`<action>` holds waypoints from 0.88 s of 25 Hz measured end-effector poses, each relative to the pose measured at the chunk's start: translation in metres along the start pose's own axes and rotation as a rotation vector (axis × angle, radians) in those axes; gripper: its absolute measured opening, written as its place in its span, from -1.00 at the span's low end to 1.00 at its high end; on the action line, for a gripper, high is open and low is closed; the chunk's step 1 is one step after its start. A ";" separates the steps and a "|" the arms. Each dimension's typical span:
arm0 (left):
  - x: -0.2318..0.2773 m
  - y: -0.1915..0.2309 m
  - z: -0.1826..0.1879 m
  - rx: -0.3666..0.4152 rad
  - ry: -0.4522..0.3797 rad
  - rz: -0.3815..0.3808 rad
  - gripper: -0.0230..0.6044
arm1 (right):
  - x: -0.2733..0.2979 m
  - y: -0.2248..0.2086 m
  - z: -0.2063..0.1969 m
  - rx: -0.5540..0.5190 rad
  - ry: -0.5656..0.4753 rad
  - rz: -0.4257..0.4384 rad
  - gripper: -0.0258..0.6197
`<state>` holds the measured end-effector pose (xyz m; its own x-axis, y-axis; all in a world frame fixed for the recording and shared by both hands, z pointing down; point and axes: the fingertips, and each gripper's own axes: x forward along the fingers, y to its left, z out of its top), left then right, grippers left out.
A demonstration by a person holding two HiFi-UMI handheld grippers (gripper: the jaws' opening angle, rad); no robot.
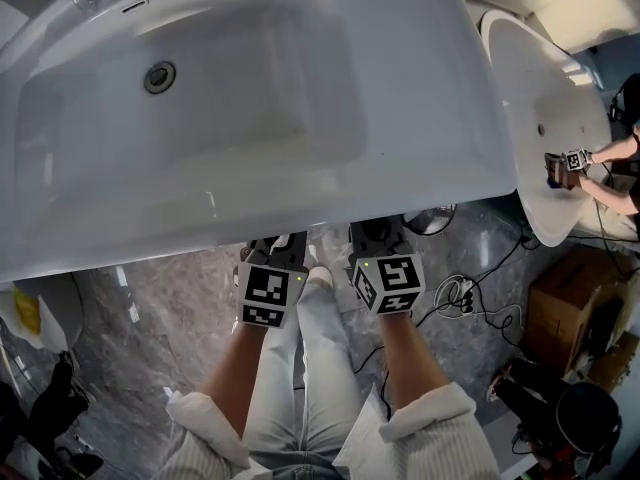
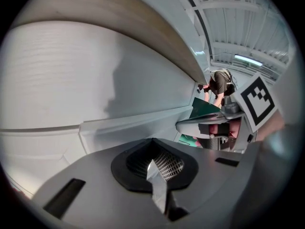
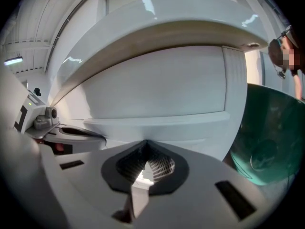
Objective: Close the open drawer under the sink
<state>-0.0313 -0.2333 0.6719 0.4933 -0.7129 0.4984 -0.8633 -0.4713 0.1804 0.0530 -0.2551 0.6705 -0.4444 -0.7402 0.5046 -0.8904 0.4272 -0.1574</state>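
- Drawer front, white, fills the space straight ahead of the left gripper, close to its tips; a raised ledge crosses it just beyond the jaws
- That white front also lies ahead of the right gripper
- Both grippers have their jaws pressed together, with nothing between them
- In the head view the drawer is hidden beneath the sink, which overhangs both grippers' tips
- Count: one drawer front, two grippers side by side, one sink above them, one further basin off to the right gripper's right
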 end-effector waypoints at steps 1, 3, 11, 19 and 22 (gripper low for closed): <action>0.001 0.001 0.001 0.001 0.001 0.000 -0.88 | 0.002 -0.001 0.001 -0.002 -0.001 -0.002 -0.90; 0.003 0.001 0.002 0.010 0.004 -0.004 -0.88 | 0.003 -0.001 0.002 -0.008 -0.003 -0.002 -0.90; 0.001 0.003 0.003 0.013 -0.012 0.021 -0.88 | 0.003 -0.001 0.000 0.000 -0.008 -0.015 -0.90; -0.009 -0.012 0.007 0.013 -0.031 0.014 -0.88 | -0.012 0.007 -0.008 0.014 0.003 -0.007 -0.90; -0.018 -0.017 0.005 0.001 -0.032 0.015 -0.88 | -0.021 0.013 -0.006 0.009 -0.001 0.001 -0.90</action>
<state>-0.0247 -0.2153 0.6558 0.4838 -0.7358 0.4739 -0.8704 -0.4612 0.1725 0.0509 -0.2310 0.6628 -0.4453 -0.7401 0.5040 -0.8908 0.4230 -0.1658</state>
